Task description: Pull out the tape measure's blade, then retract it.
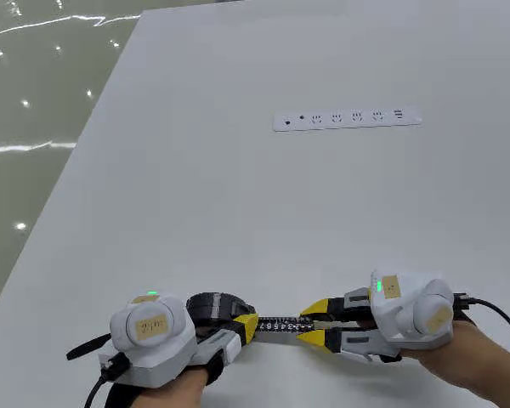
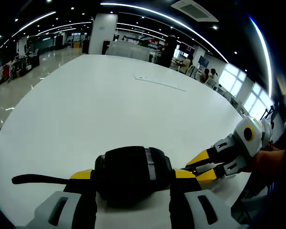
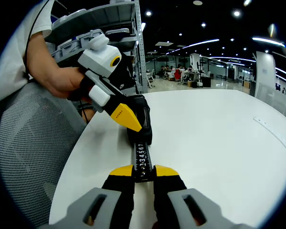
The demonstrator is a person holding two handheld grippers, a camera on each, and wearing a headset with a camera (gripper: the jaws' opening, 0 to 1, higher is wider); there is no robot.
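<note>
**Head view: short length of tape out, both grippers engaged**

The black, rounded plastic tape measure case (image 1: 219, 308) sits at the near edge of the white table (image 1: 238, 170), well short of the white power strip (image 1: 348, 117) further back. The left gripper (image 1: 238, 327) has its yellow-tipped jaws closed against the two sides of the case; the left gripper view confirms this, with the case (image 2: 133, 171) filling the gap and its black wrist strap (image 2: 38, 180) trailing off to one side.

The right gripper (image 1: 314, 324) is pinched nearly closed on the dark blade with white numerals (image 1: 282, 325). In the right gripper view the blade (image 3: 141, 160) runs straight from my jaws to the case mouth, flat and low over the table.

Judgement: only a short length is out, so this is either early in the pull or late in the return; I cannot tell which.

Notes for the step:
- Hold the case fixed with the left; move the right alone.
- Travel along the blade's own line, away from the mouth, with no twist, or the blade may kink.
- Grip on the blade looks narrow, so I go slowly to avoid slipping.
- On the return, I feed it back under control rather than letting go.
</note>
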